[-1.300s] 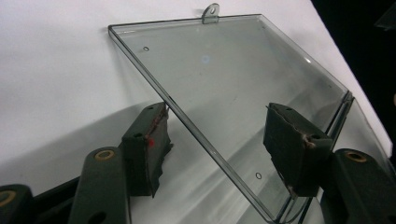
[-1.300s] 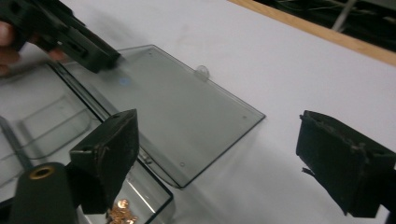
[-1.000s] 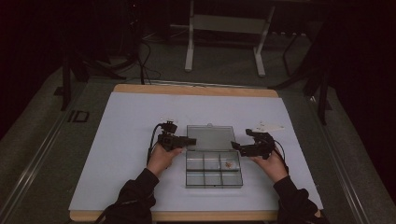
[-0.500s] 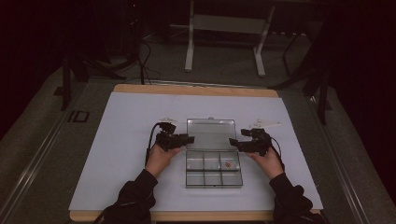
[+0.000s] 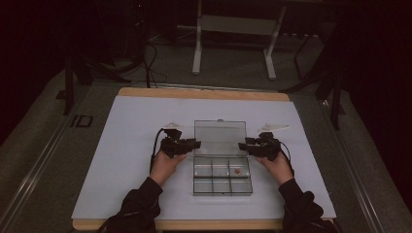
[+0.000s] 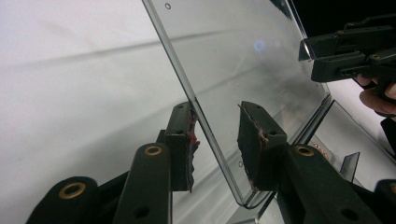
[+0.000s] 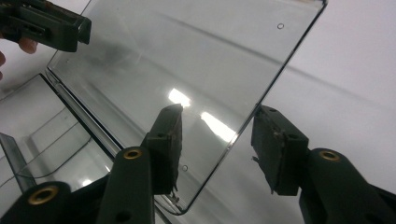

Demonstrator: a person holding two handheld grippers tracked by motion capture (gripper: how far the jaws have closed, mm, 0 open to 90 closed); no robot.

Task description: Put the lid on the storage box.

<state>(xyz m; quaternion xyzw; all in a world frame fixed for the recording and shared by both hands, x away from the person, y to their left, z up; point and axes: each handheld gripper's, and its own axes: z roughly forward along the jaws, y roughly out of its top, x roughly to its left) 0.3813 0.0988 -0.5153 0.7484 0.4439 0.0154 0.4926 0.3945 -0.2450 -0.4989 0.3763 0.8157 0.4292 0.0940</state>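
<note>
A clear plastic compartment box (image 5: pixel 222 180) sits in the middle of the white table cover, its clear lid (image 5: pixel 219 132) swung up at the back. A small reddish piece (image 5: pixel 237 171) lies in one right-hand compartment. My left gripper (image 5: pixel 197 143) is at the lid's left edge and my right gripper (image 5: pixel 241 145) at its right edge. In the left gripper view the lid (image 6: pixel 243 60) passes between my jaws (image 6: pixel 217 140), which have just been closing; a gap remains. In the right gripper view the lid's edge (image 7: pixel 187 60) likewise runs between my closing jaws (image 7: pixel 217 144), untouched.
The white cover (image 5: pixel 121 160) lies on a wooden table whose front edge (image 5: pixel 180 224) is near the person's sleeves. A metal stand (image 5: pixel 233 29) and cables sit on the dark floor beyond. Across the lid, each gripper view shows the other gripper (image 6: pixel 350 51) (image 7: pixel 46 25).
Both grippers have drawn in onto the lid's side edges and their jaws have narrowed. The lid's far edge now shows higher, so the lid stands more upright.
</note>
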